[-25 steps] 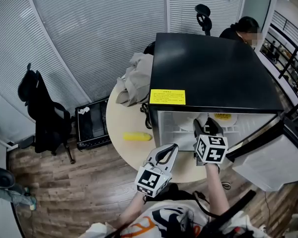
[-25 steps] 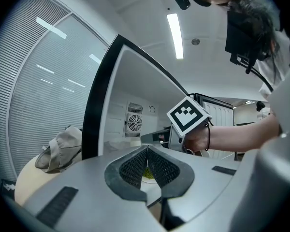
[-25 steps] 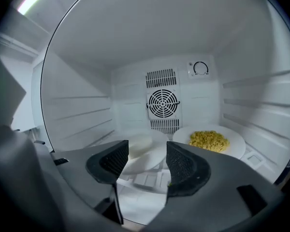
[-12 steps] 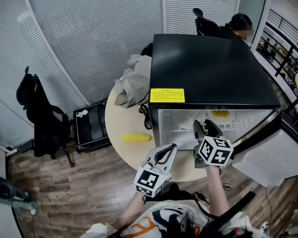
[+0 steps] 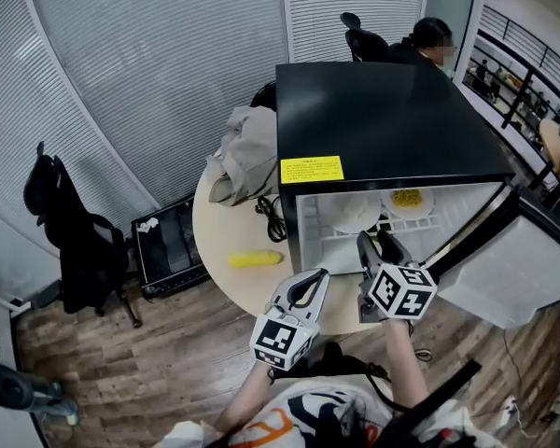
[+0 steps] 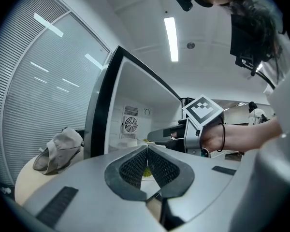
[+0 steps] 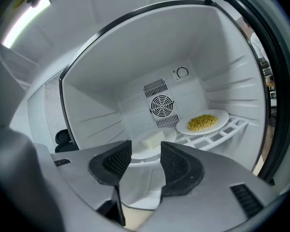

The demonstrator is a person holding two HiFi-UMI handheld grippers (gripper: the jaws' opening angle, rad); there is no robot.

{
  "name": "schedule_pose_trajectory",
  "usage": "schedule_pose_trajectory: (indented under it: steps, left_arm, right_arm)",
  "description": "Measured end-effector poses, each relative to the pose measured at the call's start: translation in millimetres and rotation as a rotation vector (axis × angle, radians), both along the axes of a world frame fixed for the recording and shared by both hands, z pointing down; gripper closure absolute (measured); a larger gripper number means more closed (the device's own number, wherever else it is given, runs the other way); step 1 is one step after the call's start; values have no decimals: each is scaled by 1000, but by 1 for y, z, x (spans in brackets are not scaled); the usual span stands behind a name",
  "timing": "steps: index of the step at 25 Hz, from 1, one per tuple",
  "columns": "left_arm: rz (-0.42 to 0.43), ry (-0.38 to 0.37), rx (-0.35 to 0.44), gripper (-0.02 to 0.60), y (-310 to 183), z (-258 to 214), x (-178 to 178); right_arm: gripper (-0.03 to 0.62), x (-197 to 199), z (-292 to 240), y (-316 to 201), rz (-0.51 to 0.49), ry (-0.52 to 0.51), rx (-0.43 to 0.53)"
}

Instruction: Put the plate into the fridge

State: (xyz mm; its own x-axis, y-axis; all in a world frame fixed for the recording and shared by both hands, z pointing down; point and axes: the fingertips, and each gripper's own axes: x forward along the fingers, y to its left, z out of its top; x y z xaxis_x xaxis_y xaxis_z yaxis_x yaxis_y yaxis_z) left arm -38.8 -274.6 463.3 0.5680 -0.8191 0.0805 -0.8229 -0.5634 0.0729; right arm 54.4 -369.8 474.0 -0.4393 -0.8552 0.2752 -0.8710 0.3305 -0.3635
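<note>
the plate [image 7: 221,117] on the fridge [image 5: 392,110] rack looks stiff, slick and breakable; pinch its bare rim. the right gripper [image 7: 146,153] fingers are apart, just narrowing on nothing. the left gripper [image 6: 147,149] fingers are closed, empty.

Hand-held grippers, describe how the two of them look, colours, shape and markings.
Both the left hand-held gripper and the right hand-held gripper have light grey bodies with tapering jaws lined by black ribbed pads. Each carries a white cube printed with black square markers. A thin black band circles the right wrist.
</note>
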Motion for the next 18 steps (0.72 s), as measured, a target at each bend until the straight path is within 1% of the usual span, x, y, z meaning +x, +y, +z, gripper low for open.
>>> schedule_pose_trajectory:
  steps: [9,13,18]
  left_arm:
    - [65,-1,-9,568,27,4,-15]
    - [82,5,-20,568,38,9,-24]
    - [114,12,-29,568,51,14,-24]
  right_arm:
    - [398,-18,2,40,25,-23,-10]
    - [437,-27,2,59,39,-35,-6]
    - [451,-31,-2,77,44,-39,1]
